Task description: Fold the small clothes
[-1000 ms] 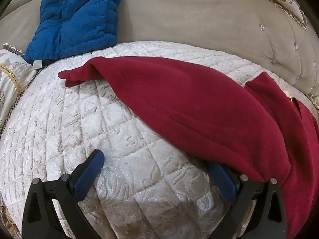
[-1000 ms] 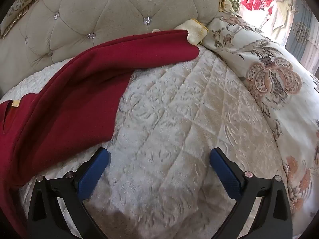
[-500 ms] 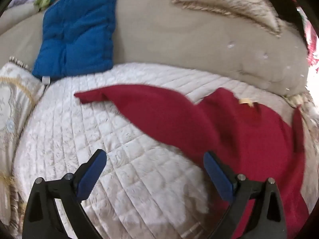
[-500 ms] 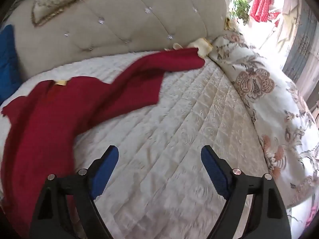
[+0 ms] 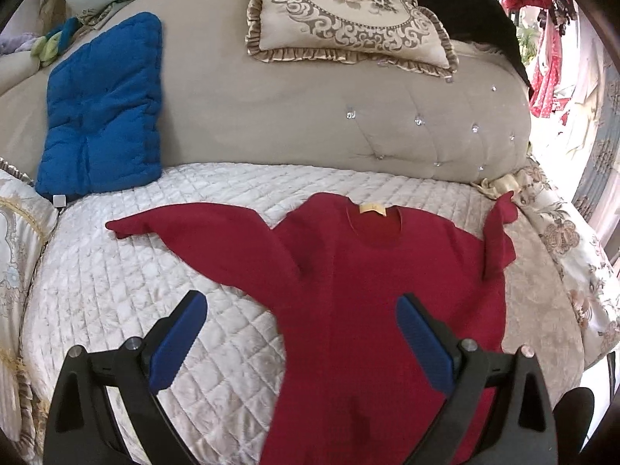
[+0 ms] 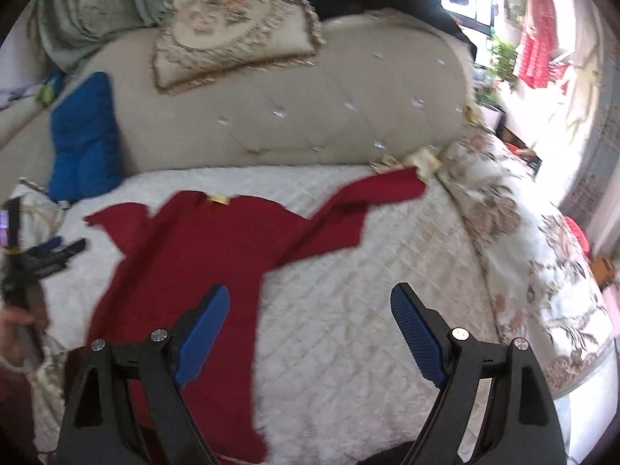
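Observation:
A dark red long-sleeved top [image 5: 368,290] lies flat on the white quilted sofa seat [image 5: 116,302], collar with a yellow label [image 5: 372,209] toward the backrest, both sleeves spread outward. My left gripper [image 5: 300,333] is open and empty, raised above the top's lower left part. My right gripper [image 6: 310,327] is open and empty, above the seat just right of the top [image 6: 186,271]. The left gripper [image 6: 58,250] also shows at the left edge of the right wrist view.
A blue cushion [image 5: 100,116] leans on the beige tufted backrest [image 5: 310,116] at the left. A patterned pillow [image 5: 345,11] sits on top of the backrest. A floral cover [image 6: 542,271] drapes the right armrest, and a pale one [image 5: 15,240] the left.
Both grippers have pulled back and up from the seat. The view widened from the sleeves alone to the whole spread-out top. Both stay open and empty.

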